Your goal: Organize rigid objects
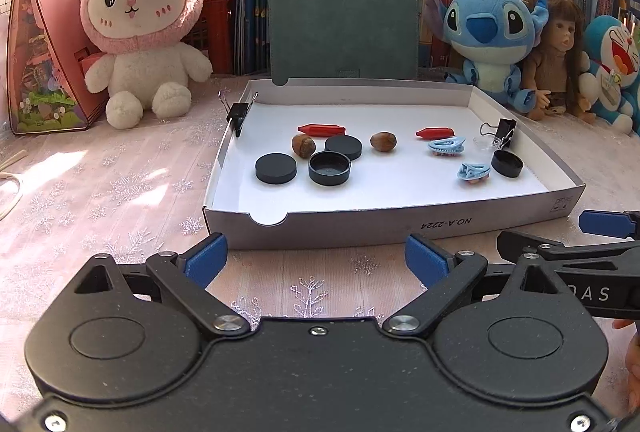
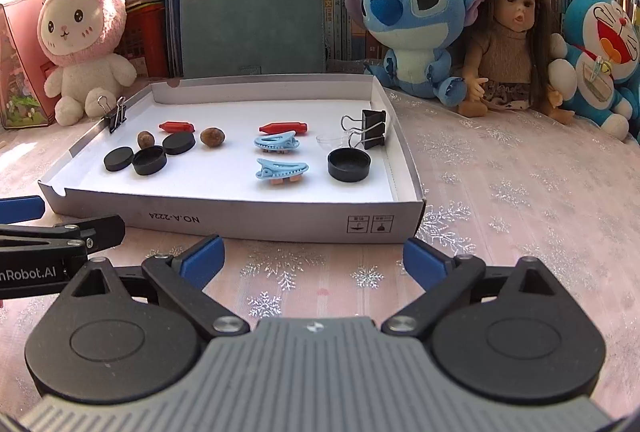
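The shallow white cardboard tray (image 1: 420, 228) sits on the pink snowflake-patterned table (image 1: 100, 191), holding black round caps (image 1: 276, 168), light-blue hair clips (image 2: 282, 168) and brown nuts (image 1: 383, 141). Just before it, the left tool (image 1: 316, 260) and right tool (image 2: 314, 258) hover level, both spread wide, gripping nothing.

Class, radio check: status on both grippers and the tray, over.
Left gripper open, right gripper open, both short of the tray. Caps, clips, nuts inside, untouched. Nothing in the way.
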Tool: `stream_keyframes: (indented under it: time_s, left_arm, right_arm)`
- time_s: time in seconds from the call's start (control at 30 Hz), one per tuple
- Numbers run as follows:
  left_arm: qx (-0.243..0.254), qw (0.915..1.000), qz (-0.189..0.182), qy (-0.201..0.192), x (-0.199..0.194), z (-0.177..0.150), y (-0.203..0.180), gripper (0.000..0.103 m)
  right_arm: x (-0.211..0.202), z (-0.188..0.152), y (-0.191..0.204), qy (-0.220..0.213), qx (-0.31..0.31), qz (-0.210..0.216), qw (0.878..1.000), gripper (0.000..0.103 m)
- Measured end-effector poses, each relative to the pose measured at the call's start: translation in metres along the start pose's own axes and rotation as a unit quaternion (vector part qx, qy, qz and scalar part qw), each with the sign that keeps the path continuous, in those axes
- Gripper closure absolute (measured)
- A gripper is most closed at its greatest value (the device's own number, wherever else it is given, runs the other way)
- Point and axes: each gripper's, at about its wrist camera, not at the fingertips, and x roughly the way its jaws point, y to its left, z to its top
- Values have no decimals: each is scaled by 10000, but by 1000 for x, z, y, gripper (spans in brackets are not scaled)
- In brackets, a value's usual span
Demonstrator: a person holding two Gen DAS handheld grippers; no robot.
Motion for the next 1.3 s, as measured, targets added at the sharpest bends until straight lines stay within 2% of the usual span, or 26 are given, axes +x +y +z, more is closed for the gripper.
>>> stream_keyframes:
  time_s: [0.17, 0.5, 1.3]
  left_arm:
    - [-66, 9998, 136, 140, 11, -7, 2, 8]
    - [-122, 9995, 239, 170, 17, -10, 5, 0]
    - [-108, 9994, 256, 182, 18, -10, 5, 0]
  right_arm:
    - [8, -7, -1, 124, -25, -99, 9999, 0]
    - [10, -7, -2, 157, 38, -75, 9998, 0]
    - [10, -8, -2, 159, 53, -64, 9998, 0]
